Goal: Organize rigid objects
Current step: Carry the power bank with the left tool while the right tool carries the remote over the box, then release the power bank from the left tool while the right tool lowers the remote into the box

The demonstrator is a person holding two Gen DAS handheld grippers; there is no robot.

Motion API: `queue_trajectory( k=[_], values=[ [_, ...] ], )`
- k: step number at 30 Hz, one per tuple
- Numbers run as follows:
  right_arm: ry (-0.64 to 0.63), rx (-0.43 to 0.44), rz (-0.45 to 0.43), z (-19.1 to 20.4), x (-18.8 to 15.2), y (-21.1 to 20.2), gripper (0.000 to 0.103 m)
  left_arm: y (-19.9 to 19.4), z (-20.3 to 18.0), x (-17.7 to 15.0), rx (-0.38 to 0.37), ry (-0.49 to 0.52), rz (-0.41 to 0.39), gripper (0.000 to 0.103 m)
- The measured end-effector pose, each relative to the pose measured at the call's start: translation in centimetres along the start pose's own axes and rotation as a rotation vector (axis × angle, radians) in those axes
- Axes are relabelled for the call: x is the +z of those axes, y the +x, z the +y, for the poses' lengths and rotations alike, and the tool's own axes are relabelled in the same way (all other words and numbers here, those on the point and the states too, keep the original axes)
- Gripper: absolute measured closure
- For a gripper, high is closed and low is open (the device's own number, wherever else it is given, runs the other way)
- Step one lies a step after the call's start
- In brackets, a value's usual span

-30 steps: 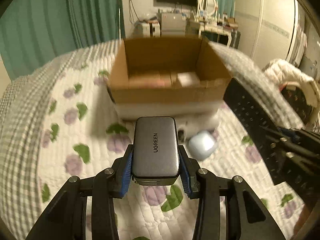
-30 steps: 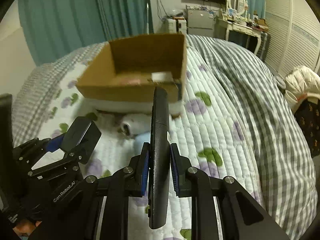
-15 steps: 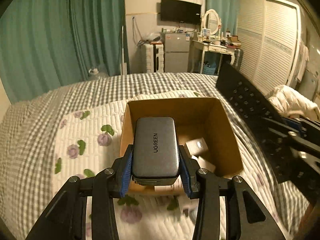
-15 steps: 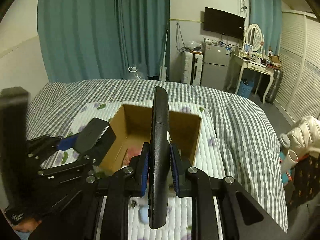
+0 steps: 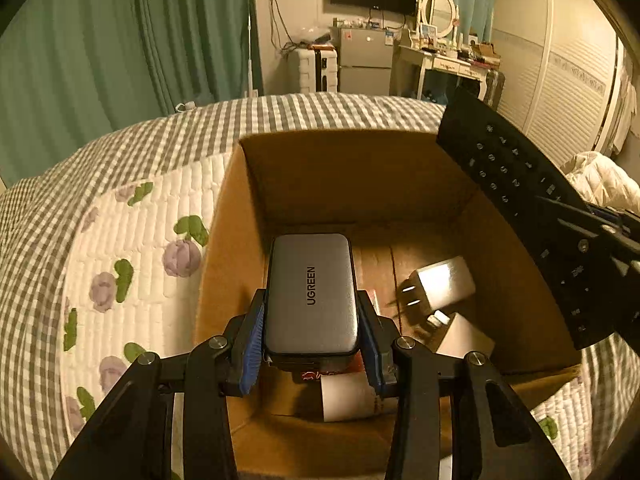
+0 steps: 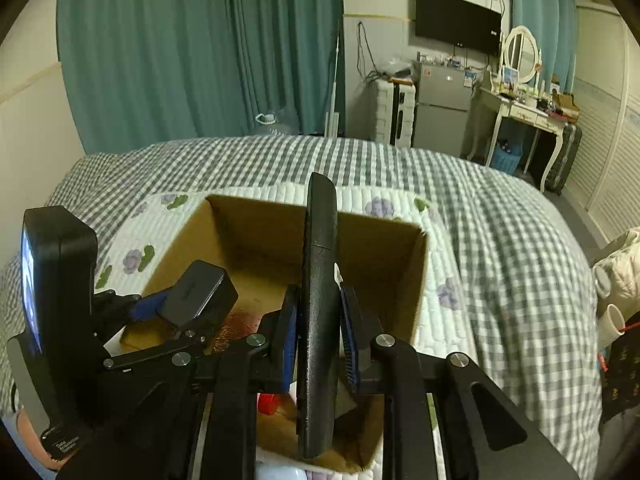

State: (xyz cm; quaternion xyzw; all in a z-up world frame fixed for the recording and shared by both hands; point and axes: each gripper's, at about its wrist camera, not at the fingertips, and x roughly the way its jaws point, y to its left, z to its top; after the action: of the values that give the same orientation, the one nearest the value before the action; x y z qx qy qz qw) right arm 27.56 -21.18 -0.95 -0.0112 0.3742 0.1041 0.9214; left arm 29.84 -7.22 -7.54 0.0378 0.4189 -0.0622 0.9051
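My left gripper point(image 5: 312, 332) is shut on a grey UGREEN charger point(image 5: 311, 292), held over the open cardboard box point(image 5: 224, 264). The same charger point(image 6: 196, 296) shows at the left of the right wrist view. My right gripper point(image 6: 318, 332) is shut on a black remote control point(image 6: 318, 312), held edge-up above the box point(image 6: 404, 280). In the left wrist view the remote point(image 5: 516, 184) slants in from the right over the box's right wall. Inside the box lie a white plug adapter point(image 5: 438, 284), a white cylinder point(image 5: 348, 398) and a small white item.
The box sits on a quilted white floral blanket point(image 5: 132, 264) over a grey checked bedspread point(image 6: 500, 240). Teal curtains, a small fridge, a dressing table and a wall TV stand beyond the bed. A white padded jacket point(image 5: 600, 180) lies at the right.
Both grippers have travelled forward from in front of the box to above its opening, each still gripping its object. The box's inside and its contents have come into view.
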Motion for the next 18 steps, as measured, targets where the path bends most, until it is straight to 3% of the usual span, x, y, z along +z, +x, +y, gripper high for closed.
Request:
queue_trajectory(
  k=[9,12,18],
  values=[
    [0.020,0.025,0.017,-0.3,-0.6,1.6,0.084,0.5,-0.5,0.1,0.022,0.016,0.021,0.060],
    [0.029,0.031,0.011,-0.4,-0.4,1.4,0.084,-0.8,0.2,0.4,0.003,-0.014,-0.028,0.056],
    [0.043,0.025,0.018,-0.3,-0.5,2.0,0.084,-2.7,2.4,1.3,-0.004,-0.078,-0.053,0.055]
  ],
)
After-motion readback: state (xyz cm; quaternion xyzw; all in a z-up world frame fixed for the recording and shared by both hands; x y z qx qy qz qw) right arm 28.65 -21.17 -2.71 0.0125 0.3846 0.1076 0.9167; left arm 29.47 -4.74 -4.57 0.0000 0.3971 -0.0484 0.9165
